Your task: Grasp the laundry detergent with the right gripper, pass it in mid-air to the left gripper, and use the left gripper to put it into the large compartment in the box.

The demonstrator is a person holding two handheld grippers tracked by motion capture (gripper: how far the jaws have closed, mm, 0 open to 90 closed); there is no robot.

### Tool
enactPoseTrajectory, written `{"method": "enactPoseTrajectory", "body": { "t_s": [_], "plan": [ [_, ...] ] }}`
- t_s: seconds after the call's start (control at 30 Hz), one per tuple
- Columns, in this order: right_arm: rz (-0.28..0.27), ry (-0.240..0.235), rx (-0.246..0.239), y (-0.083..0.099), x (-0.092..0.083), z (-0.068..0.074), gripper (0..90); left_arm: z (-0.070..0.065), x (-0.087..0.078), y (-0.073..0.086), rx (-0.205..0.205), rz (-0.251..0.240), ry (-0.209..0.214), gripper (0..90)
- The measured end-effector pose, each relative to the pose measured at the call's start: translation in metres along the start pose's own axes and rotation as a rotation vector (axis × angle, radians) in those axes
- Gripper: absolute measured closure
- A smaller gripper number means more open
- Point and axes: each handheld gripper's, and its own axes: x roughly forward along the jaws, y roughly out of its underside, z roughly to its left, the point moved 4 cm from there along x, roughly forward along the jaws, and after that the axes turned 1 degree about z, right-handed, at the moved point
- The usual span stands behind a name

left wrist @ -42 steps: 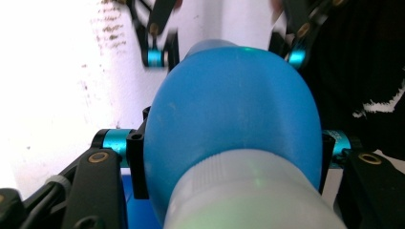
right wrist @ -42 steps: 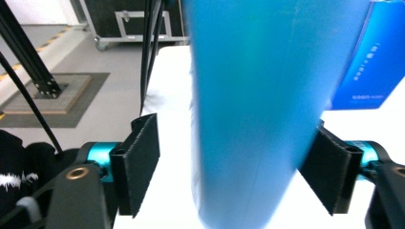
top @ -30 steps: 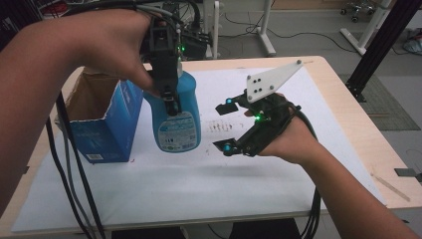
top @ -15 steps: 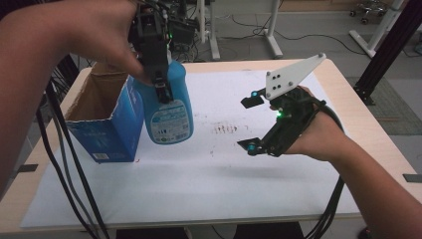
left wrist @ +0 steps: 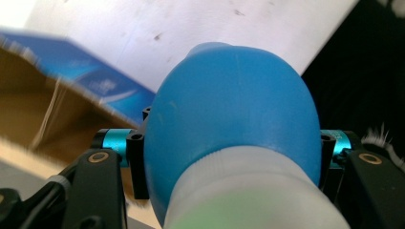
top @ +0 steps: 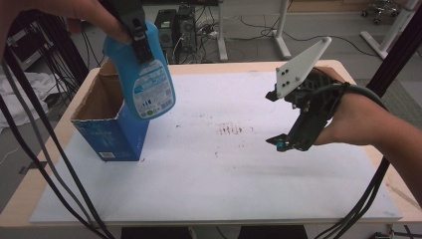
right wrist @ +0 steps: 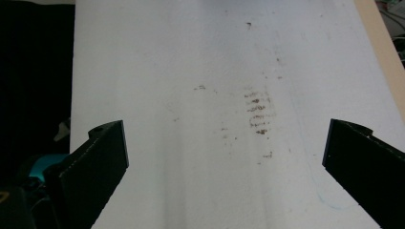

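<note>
Over the far-left corner of the surface (top: 348, 69), my left hand-held gripper (top: 135, 30) has its jaws clamped on a blue spray bottle (top: 144, 74). Bottle hangs tilted in the air, base down, just above the open cardboard box (top: 107, 124). Label faces the high camera. Left gripper view confirms it: blue bottle body (left wrist: 234, 119) sits squeezed between both black jaws, box (left wrist: 57, 105) below and to one side, blurred. Box stands on the white sheet (top: 224, 174) near the left edge, blue outside, brown inside; can't tell what's in it. My right hand-held gripper (top: 286, 117) hovers over the right side of the surface, jaws spread wide, nothing between them. Its grey plate (top: 301, 67) points up toward the far-right corner. Right gripper view looks down at bare sheet with brown smudges (right wrist: 258, 112) between the two jaws.
</note>
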Motion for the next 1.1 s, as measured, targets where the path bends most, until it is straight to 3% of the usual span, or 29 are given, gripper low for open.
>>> {"method": "enactPoseTrajectory", "body": {
  "t_s": [0.17,0.27,0.47,0.63,0.8,0.97,1.1],
  "plan": [
    [0.020,-0.019,-0.016,-0.002,-0.005,0.000,0.9,0.018,-0.010,0.013,-0.198,-0.019,0.001,38.5],
    [0.034,-0.032,-0.019,-0.004,-0.006,0.001,0.9,0.030,-0.015,0.022,-0.287,-0.018,0.014,38.5],
    [0.046,-0.050,-0.021,-0.004,-0.007,0.002,0.9,0.050,-0.023,0.039,-0.439,-0.039,0.033,38.5],
    [0.054,-0.056,-0.016,-0.004,-0.006,0.001,0.9,0.061,-0.026,0.048,-0.549,-0.047,-0.006,38.5],
    [0.056,-0.062,-0.013,-0.004,-0.006,0.000,0.9,0.072,-0.026,0.054,-0.607,-0.032,-0.054,38.5],
    [0.062,-0.063,-0.008,-0.002,-0.006,0.000,0.9,0.081,-0.020,0.059,-0.647,-0.012,-0.054,38.6],
    [0.068,-0.065,0.000,0.000,-0.006,-0.001,0.9,0.090,-0.010,0.062,-0.650,0.007,-0.042,38.5]
  ]
}}
